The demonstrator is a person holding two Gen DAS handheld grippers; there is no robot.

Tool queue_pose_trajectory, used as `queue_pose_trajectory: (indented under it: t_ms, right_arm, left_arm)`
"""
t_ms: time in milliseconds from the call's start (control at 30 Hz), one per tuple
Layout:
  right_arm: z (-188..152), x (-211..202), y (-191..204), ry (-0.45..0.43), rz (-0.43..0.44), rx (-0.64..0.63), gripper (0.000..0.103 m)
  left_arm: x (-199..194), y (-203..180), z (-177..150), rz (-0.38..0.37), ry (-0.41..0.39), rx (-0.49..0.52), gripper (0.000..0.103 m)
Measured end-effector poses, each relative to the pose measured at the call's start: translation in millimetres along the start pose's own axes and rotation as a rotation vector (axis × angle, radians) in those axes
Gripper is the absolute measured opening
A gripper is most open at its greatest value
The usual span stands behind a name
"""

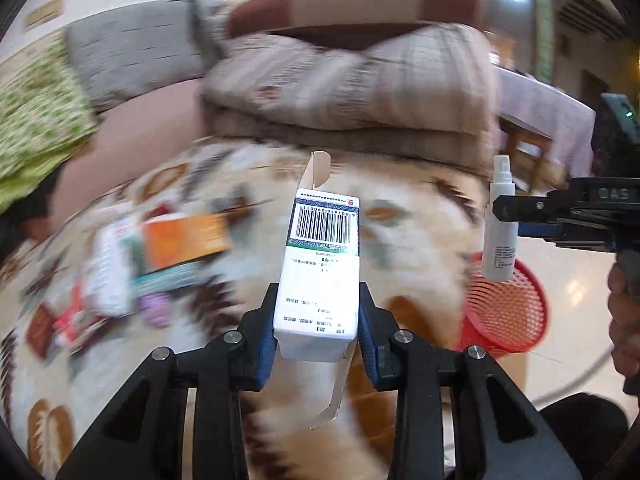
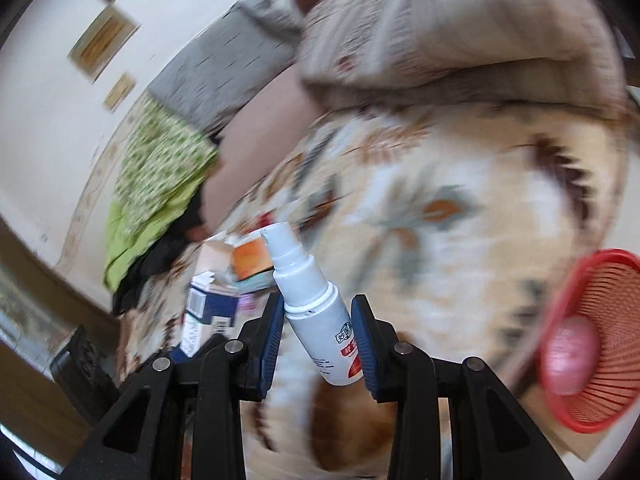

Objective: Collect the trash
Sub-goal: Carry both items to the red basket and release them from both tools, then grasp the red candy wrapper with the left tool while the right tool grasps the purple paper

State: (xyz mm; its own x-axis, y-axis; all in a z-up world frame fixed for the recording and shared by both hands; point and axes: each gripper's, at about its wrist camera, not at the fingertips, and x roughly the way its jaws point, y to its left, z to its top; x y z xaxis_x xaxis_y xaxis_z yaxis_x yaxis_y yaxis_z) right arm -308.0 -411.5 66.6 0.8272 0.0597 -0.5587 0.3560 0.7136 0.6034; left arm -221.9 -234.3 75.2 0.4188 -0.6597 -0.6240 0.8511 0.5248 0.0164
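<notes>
Left gripper [image 1: 318, 332]: fingers clamped on white carton [image 1: 320, 276], held above patterned bed. Right gripper [image 2: 318, 340]: fingers clamped on spray bottle [image 2: 316, 308], tilted, near red basket [image 2: 600, 344].

A carton [image 1: 318, 268] stood upright between the jaws of the left gripper [image 1: 319, 330], above a patterned blanket [image 1: 416, 216]. To its right the right gripper [image 2: 319, 340] held a spray bottle [image 1: 498, 220] over a mesh basket [image 1: 506, 308] on the floor beside the bed. Left of the carton, a heap of boxes [image 1: 160, 256] lay on the blanket; folded quilts [image 1: 352, 92] were stacked behind.
</notes>
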Motion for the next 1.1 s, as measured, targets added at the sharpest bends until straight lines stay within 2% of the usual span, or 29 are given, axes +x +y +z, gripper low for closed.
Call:
queue_pose_trajectory:
  t_ms: [233,400,467,500,533,567,633,833,967,1067,1100]
  right_arm:
    - [-4.0,-77.2,-109.3,-0.08,-0.192,0.166,0.038]
    - [-11.7,-105.1,-168.4,-0.105,-0.27,0.272,0.038]
    - [-12.7,-110.1,-185.8,-0.109,-0.288,0.299,0.039]
    - [-12.5,-111.0,-191.6,-0.107,-0.301,0.304,0.039]
    - [-13.1,-110.8,-194.1,-0.106,-0.315,0.309,0.04]
    - [-12.8,-112.1,-200.9,-0.106,-0.332,0.316,0.049]
    - [-11.1,-116.7,-209.8,-0.125,-0.348,0.336,0.061]
    - [-7.4,-121.8,-206.0,-0.14,-0.376,0.299,0.065]
    - [-4.4,-106.8,-169.9,-0.119,-0.39,0.186,0.065]
    - [-0.5,-84.7,-120.4,-0.083,-0.381,0.041,0.065]
    - [0.0,-78.5,-106.9,-0.075,-0.375,0.009,0.065]
  left_arm:
    - [47.4,-94.9,28.2,-0.234,0.057,0.084,0.034]
    - [86.2,-151.1,38.6,-0.341,0.111,0.132,0.035]
    - [99.3,-165.6,42.0,-0.368,0.13,0.144,0.048]
    - [105.4,-172.9,43.9,-0.37,0.139,0.147,0.061]
    - [106.4,-174.5,45.0,-0.366,0.137,0.146,0.062]
    - [106.9,-175.6,45.9,-0.361,0.135,0.146,0.062]
    - [100.8,-173.0,45.2,-0.36,0.129,0.141,0.062]
    - [66.4,-126.4,41.3,-0.23,0.085,0.09,0.062]
    - [39.1,-86.8,32.5,-0.127,0.082,0.06,0.062]
    - [15.7,-45.5,23.4,-0.027,0.09,-0.004,0.062]
    - [9.6,-35.8,22.4,-0.015,0.089,-0.024,0.062]
